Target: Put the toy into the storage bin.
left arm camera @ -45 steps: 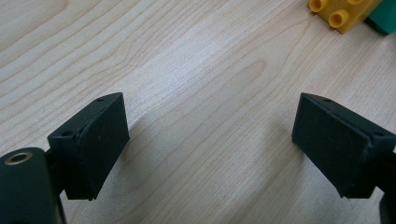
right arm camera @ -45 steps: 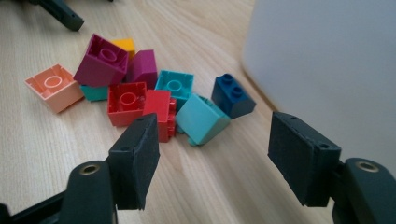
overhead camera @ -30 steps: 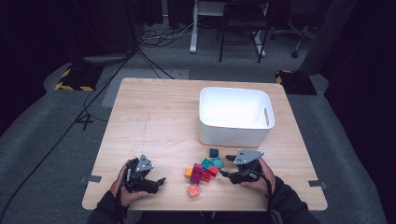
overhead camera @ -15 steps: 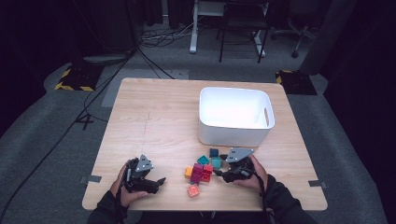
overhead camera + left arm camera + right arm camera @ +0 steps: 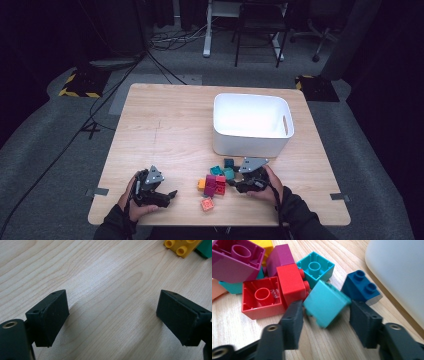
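Right tongs point(image 5: 325, 322) have just been closing around the teal brick point(image 5: 326, 303) at the pile's edge near the bin point(image 5: 252, 125) on the tabletop point(image 5: 165, 130) — pads apparently touching it; left tongs point(image 5: 112, 317) spread, empty.

Bright tabletop — dark, dim surroundings

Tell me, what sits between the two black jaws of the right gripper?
A tilted turquoise plastic brick, seen in the right gripper view. The right gripper has just been closing its jaws around it.

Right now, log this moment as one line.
right tool: jaws just closing around teal brick | left tool: open, over bare table | white bin: beside pile
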### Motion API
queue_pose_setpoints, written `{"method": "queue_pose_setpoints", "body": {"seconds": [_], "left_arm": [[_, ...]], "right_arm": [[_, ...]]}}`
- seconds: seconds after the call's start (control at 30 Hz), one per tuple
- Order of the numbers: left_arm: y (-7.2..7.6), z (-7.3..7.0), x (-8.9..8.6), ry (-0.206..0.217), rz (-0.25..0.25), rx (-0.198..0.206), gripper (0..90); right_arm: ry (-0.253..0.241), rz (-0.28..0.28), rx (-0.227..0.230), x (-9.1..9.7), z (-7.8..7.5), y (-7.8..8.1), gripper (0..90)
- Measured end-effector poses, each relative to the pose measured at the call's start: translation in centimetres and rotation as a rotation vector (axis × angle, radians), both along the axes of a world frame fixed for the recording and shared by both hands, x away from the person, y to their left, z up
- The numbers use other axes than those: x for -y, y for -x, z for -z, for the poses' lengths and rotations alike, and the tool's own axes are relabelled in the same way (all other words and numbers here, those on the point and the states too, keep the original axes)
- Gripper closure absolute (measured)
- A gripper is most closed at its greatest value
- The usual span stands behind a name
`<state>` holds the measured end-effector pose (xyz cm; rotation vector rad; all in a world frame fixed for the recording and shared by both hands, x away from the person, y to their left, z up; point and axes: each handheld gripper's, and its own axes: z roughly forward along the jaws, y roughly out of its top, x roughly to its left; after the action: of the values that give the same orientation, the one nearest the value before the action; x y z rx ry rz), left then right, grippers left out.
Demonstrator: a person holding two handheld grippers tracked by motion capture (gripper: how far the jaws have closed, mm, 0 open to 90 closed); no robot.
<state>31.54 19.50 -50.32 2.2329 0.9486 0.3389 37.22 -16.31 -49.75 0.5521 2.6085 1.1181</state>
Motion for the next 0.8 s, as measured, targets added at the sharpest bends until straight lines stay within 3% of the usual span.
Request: {"method": "queue_pose_setpoints", "body": {"seconds": [0.1,0.23,0.5,0.63,0.77,0.8], "left_arm": [[0.0,0.0,0.0,0.0,0.0,-0.001,11.1],[0.0,0.0,0.0,0.001,-0.001,0.0,11.1],[0.0,0.0,0.0,0.002,-0.002,-0.001,11.1],[0.0,0.0,0.0,0.001,-0.001,0.0,11.1],[0.0,0.0,0.0,0.0,0.0,-0.001,11.1],[0.0,0.0,0.0,-0.001,0.002,-0.001,11.1]], "right_arm": [[0.007,-0.009,0.017,0.2,0.0,-0.2,51.8],[0.003,-0.003,-0.002,0.1,-0.1,-0.1,40.6],[0.009,0.014,0.02,-1.1,0.0,-0.2,33.5],[0.01,0.026,0.025,-1.4,0.1,-0.4,35.8],[-0.007,0.059,-0.003,-1.8,0.1,-0.5,42.0],[0.006,0.054,0.011,-1.7,0.1,-0.7,45.5]]}}
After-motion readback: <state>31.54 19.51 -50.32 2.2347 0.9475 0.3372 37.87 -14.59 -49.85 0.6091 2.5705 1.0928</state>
